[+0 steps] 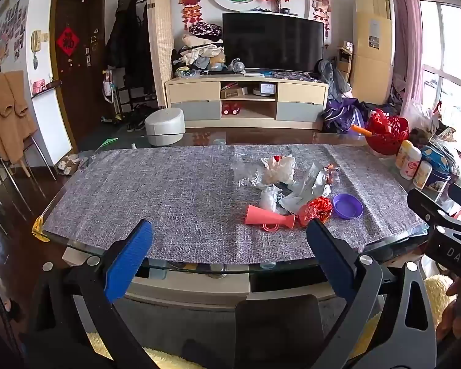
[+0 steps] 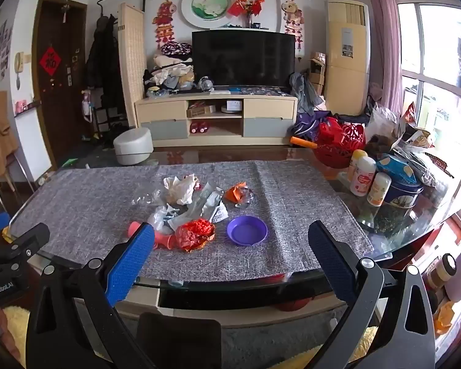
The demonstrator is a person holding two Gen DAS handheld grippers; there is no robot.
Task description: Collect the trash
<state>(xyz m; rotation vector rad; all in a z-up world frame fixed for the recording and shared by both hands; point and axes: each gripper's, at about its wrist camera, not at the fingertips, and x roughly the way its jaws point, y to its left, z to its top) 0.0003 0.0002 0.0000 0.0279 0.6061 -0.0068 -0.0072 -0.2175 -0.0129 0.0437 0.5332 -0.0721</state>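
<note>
Nothing is picked up yet: the left gripper and right gripper, both wide and empty, hang at the table's near edge, so next comes reaching to the trash mid-table.

- We see a glass surface carrying a grey mat.
- On the mat: crumpled trash, with a purple dish just beside it.

We see our left gripper and right gripper alike: black angular arms with triangular cut-outs and silver round screws, textured blue pads on each finger, white lettering printed along the black housings.
</note>
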